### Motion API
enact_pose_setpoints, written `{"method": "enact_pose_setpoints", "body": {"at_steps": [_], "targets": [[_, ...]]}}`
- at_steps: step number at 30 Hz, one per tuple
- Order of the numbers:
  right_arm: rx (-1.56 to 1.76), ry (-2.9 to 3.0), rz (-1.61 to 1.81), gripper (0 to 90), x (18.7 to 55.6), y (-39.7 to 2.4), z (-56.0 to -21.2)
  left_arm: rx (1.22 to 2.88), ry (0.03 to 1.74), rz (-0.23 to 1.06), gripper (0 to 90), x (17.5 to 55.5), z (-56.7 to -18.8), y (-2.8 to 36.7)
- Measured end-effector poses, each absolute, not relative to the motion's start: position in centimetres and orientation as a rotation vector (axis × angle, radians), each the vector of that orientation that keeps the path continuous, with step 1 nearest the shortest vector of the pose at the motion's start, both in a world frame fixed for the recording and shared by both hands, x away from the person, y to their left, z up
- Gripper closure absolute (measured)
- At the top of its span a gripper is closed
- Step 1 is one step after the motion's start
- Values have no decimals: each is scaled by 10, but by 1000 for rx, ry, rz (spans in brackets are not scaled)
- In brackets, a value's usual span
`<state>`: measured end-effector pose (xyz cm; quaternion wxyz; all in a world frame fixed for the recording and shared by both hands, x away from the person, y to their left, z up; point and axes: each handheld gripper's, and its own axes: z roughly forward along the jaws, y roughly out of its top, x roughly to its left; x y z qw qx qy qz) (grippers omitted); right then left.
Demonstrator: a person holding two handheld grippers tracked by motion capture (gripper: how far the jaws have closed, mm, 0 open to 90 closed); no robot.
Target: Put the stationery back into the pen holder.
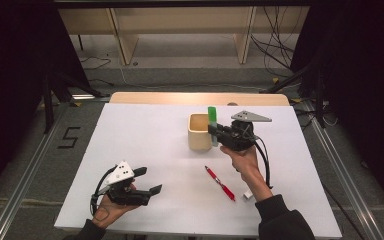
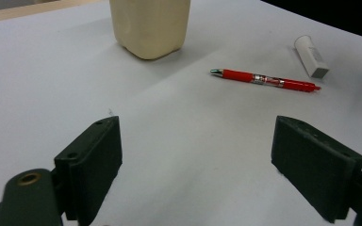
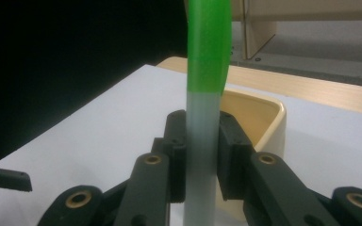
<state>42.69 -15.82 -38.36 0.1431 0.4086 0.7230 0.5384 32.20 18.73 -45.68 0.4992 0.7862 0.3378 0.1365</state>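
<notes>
The right tongs (image 1: 214, 131) clamped an upright green-capped marker (image 1: 212, 120) just beside the beige cup (image 1: 199, 132); the left tongs (image 1: 150, 181) stood apart, empty, above the counter (image 1: 145, 135).

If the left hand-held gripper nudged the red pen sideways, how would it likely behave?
The red pen lies flat on the smooth white table and its barrel looks round, so it would probably roll rather than slide. It looks slim and straight, likely light and stiff. Its glossy barrel may slip between open pads.
</notes>
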Motion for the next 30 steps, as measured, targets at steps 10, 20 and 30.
{"method": "enact_pose_setpoints", "body": {"at_steps": [10, 20, 30], "targets": [[1205, 2076, 1567, 770, 438, -153, -378, 1889, 819, 350, 164, 321, -458, 191], [1241, 2044, 1590, 770, 453, -148, -371, 1871, 829, 347, 164, 321, -459, 192], [1262, 2026, 1559, 770, 466, -144, -369, 1870, 822, 355, 163, 319, -459, 191]]}}
